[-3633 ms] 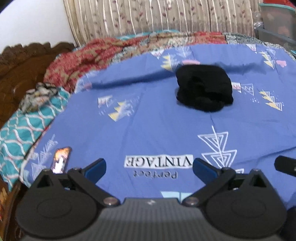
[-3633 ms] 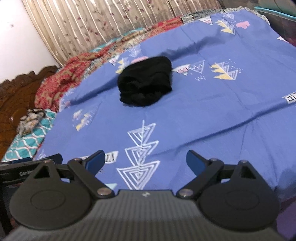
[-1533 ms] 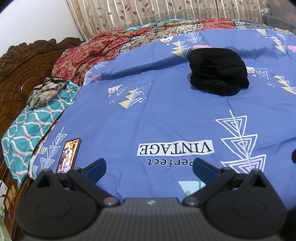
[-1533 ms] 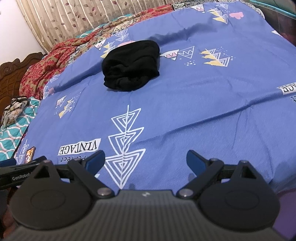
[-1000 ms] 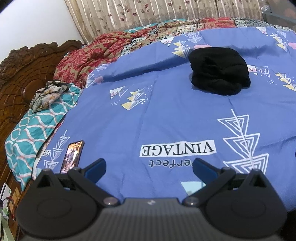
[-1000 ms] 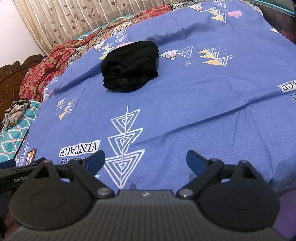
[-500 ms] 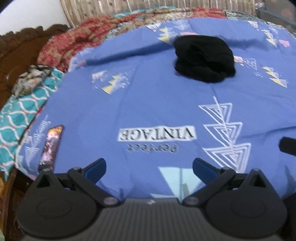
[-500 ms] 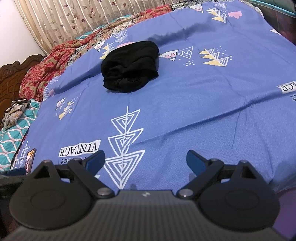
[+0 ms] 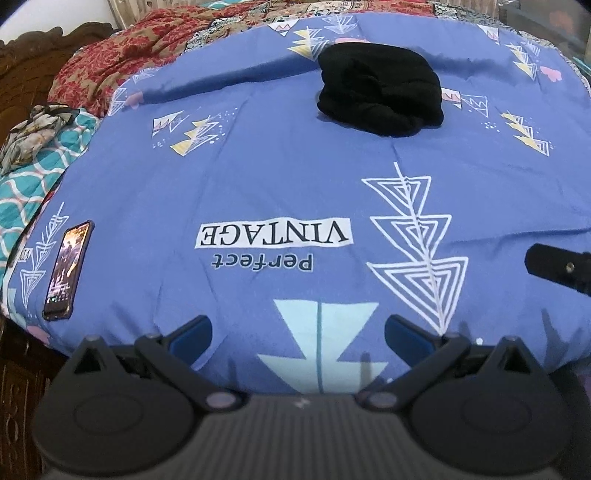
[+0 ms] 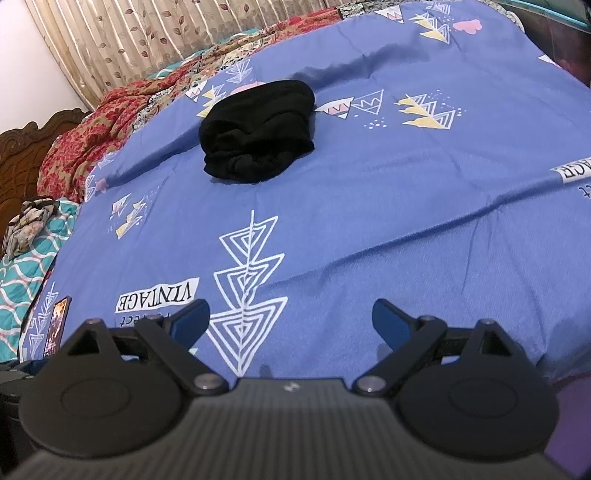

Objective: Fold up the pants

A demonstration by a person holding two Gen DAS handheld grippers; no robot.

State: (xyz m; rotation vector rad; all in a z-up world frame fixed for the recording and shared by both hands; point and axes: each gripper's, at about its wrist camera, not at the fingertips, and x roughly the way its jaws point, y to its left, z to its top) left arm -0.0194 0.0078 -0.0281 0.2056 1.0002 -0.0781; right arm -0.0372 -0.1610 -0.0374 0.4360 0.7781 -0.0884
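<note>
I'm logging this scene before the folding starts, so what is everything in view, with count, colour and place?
pants: one, black, bunched in a heap on the far middle of the bedsheet
bedsheet: one, blue with triangle prints and "Perfect VINTAGE" text, covering the bed
phone: one, dark with a lit screen, at the sheet's near left edge
quilt: one, red patterned, crumpled at the far left
teal cloth: one, teal with white waves, at the left, a small floral bundle on it
headboard: one, carved brown wood, far left
curtain: beige with leaf print, behind the bed
left gripper: black, blue fingers, open, empty
right gripper: black, blue fingers, open, empty
</note>
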